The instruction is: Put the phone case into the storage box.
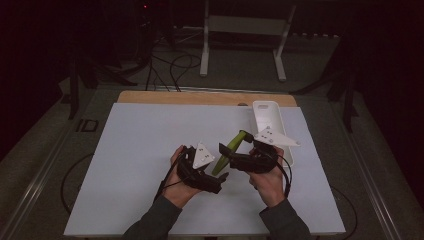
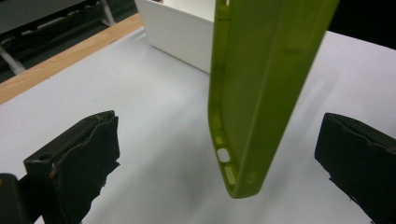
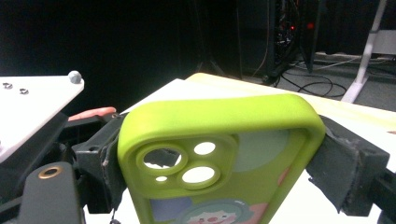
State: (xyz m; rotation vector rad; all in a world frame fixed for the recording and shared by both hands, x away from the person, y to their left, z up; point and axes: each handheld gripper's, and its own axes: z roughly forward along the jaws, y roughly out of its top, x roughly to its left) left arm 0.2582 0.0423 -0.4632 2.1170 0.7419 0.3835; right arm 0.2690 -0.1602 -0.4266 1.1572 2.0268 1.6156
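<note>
A lime-green phone case [image 1: 229, 150] hangs above the white mat near the table's middle. My right gripper [image 1: 225, 156] is shut on it: in the right gripper view its two pads [image 3: 343, 163] press on both sides of the case [image 3: 261, 116] near the camera cut-out, and a cartoon print shows through the inside. My left gripper [image 1: 220, 176] sits just left of it. In the left gripper view the case's lower end [image 2: 261, 93] stands between the left gripper's [image 2: 219, 133] wide-open jaws, and neither pad [image 2: 88, 154] touches it.
A white rectangular tray [image 1: 270, 120] lies at the back right of the mat [image 1: 145, 150], also behind the case in the left gripper view [image 2: 182, 28]. A wooden table edge [image 1: 200, 97] runs along the far side. Cables and a white stand [image 1: 240, 30] are on the floor beyond.
</note>
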